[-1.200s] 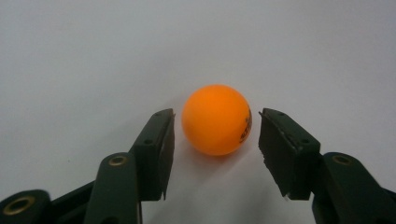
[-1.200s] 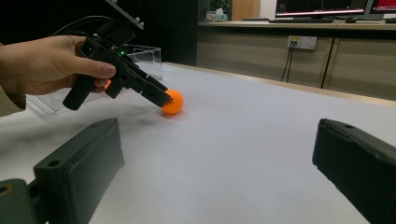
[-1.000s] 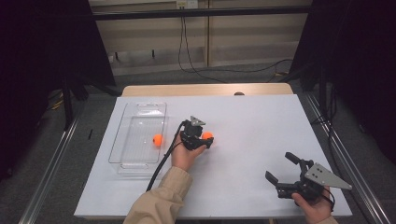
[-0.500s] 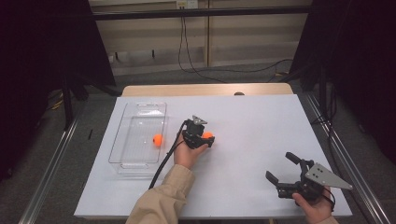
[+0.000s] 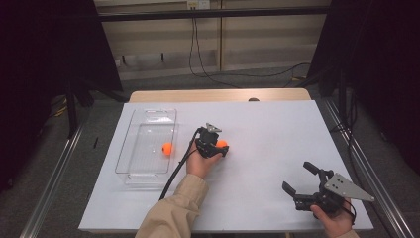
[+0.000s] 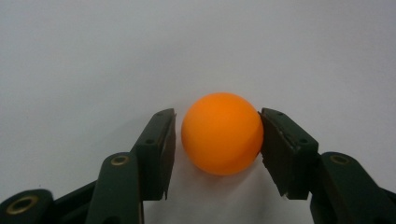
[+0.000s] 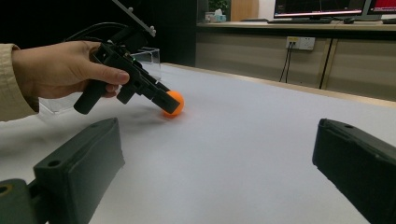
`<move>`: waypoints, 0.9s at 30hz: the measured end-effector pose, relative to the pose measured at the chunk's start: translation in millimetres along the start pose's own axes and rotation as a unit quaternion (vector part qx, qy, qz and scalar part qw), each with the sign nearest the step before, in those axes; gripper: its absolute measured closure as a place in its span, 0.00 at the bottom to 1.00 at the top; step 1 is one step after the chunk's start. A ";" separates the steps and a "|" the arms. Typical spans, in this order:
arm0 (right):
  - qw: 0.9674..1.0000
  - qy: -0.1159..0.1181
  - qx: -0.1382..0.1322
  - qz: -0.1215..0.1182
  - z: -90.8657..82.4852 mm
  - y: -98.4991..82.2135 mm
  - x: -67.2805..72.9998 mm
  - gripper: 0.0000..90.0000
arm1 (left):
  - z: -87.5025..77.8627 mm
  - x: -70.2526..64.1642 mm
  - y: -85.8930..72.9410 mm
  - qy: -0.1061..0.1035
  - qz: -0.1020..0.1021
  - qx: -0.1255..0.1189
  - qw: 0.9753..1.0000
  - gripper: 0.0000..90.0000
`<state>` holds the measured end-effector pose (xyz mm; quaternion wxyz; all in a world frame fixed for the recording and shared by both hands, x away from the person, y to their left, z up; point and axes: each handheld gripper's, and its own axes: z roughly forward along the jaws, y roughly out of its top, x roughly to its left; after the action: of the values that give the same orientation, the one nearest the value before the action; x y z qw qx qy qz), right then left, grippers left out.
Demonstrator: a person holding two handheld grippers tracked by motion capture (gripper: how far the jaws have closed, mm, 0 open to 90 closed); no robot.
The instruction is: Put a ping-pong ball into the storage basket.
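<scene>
An orange ball (image 6: 222, 133) lies on the white table (image 5: 277, 124) near its middle. My left gripper (image 6: 218, 113) points down at it, one jaw on either side. The jaws have just been closing around the ball. One pad (image 6: 273, 140) touches it, while the other pad (image 6: 168, 140) stands a sliver off. In the high view, the left gripper (image 5: 221, 147) sits over this ball (image 5: 223, 144). The right gripper (image 5: 297, 175) rests open near the table's front right, with nothing between its jaws. The right gripper view looks across the table at the ball (image 7: 173, 103).
A clear plastic tray (image 5: 148, 113) lies on the left of the table with a second orange ball (image 5: 168, 148) inside. A black cable (image 5: 176, 171) trails from the left gripper toward the front edge. Dark frames and rails flank the table.
The left gripper has edged slightly to the right over the ball. The ball and the right gripper have stayed put.
</scene>
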<state>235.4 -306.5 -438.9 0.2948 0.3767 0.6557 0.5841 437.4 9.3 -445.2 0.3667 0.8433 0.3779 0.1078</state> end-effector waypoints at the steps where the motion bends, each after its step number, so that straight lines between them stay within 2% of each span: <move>1: 1.000 0.000 0.000 0.000 -0.2 -0.1 -0.3 0.01 | 0.1 0.0 0.1 -0.001 0.000 0.000 1.000 0.53; 4: 1.000 0.000 0.000 -0.001 -0.6 -0.3 -0.7 0.01 | 0.2 -0.1 0.3 -0.003 -0.003 -0.002 1.000 0.56; 17: 1.000 0.000 0.000 0.000 -0.1 -0.1 -0.3 0.01 | -5.9 2.1 1.7 0.003 -0.003 0.006 1.000 0.57; 27: 1.000 0.001 0.001 -0.003 0.0 -0.3 -0.3 0.01 | -7.2 1.6 1.5 0.000 -0.011 0.012 1.000 0.57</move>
<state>235.5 -306.8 -439.2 0.2960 0.3745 0.6576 0.5828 436.1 13.6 -439.2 0.3575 0.8435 0.3884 0.0991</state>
